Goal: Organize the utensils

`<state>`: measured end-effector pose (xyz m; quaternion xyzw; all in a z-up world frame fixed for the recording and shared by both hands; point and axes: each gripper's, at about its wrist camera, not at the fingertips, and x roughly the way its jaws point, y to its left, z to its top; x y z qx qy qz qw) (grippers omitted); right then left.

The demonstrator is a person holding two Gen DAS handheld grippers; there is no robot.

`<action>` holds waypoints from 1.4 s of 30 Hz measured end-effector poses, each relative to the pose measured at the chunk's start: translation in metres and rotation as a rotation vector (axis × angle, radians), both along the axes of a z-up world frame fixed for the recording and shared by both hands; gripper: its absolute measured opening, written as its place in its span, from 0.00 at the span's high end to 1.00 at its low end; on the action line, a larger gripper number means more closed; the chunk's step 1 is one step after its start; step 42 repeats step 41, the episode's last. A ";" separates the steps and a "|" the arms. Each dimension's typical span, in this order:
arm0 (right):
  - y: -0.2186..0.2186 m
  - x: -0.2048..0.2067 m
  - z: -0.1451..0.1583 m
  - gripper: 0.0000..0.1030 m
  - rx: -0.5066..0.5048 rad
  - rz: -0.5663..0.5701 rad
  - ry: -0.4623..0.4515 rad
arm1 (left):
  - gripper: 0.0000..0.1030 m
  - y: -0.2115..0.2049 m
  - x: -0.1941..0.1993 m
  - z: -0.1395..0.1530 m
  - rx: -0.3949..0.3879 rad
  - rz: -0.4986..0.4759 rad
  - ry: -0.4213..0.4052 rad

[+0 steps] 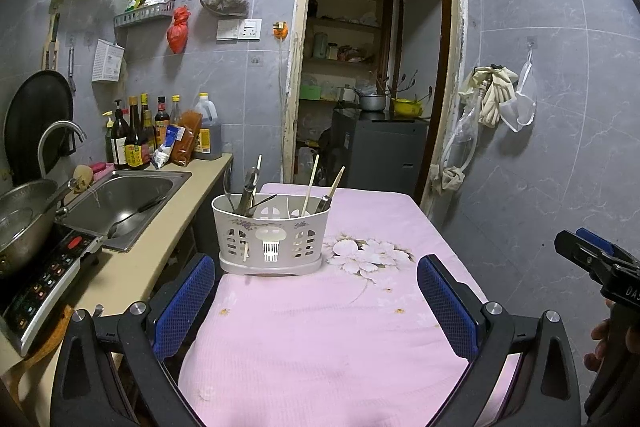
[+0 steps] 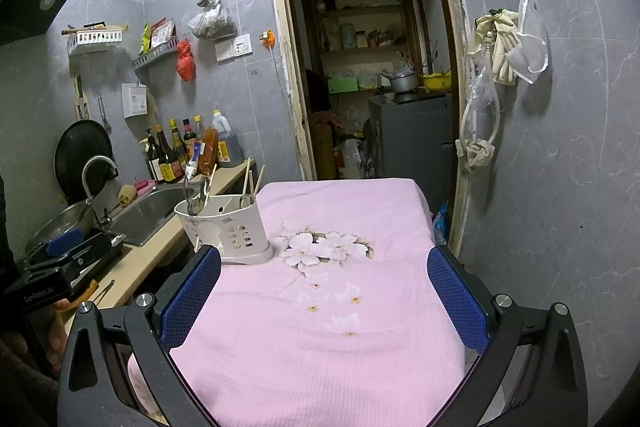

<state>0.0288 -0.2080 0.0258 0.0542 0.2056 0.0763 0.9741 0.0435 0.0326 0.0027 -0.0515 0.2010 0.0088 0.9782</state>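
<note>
Plainly, left hand-held gripper (image 1: 316,301) and right hand-held gripper (image 2: 324,293) hover spread wide, empty.

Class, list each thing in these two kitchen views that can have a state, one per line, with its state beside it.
Left gripper: open, empty.
Right gripper: open, empty.
White perforated plastic utensil caddy: upright on the pink flowered tablecloth, holding utensils.
Wooden chopsticks: standing tilted in the caddy.
Steel sink: no water visible, a dark utensil lying inside.
Curved steel tap: no water running.
Doorway: open.
</note>
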 end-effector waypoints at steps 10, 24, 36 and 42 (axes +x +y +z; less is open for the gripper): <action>-0.001 0.001 -0.002 0.02 0.001 0.002 0.003 | 0.01 -0.001 0.000 0.000 0.002 0.000 0.001; -0.002 0.002 0.000 0.02 0.001 0.002 0.006 | 0.01 0.001 0.001 -0.002 0.003 0.000 0.007; -0.003 0.002 -0.001 0.02 0.002 0.002 0.011 | 0.01 0.007 0.001 -0.005 0.030 -0.024 -0.009; -0.003 -0.007 -0.006 0.02 0.003 -0.001 0.015 | 0.01 0.007 0.001 -0.005 0.029 -0.026 -0.003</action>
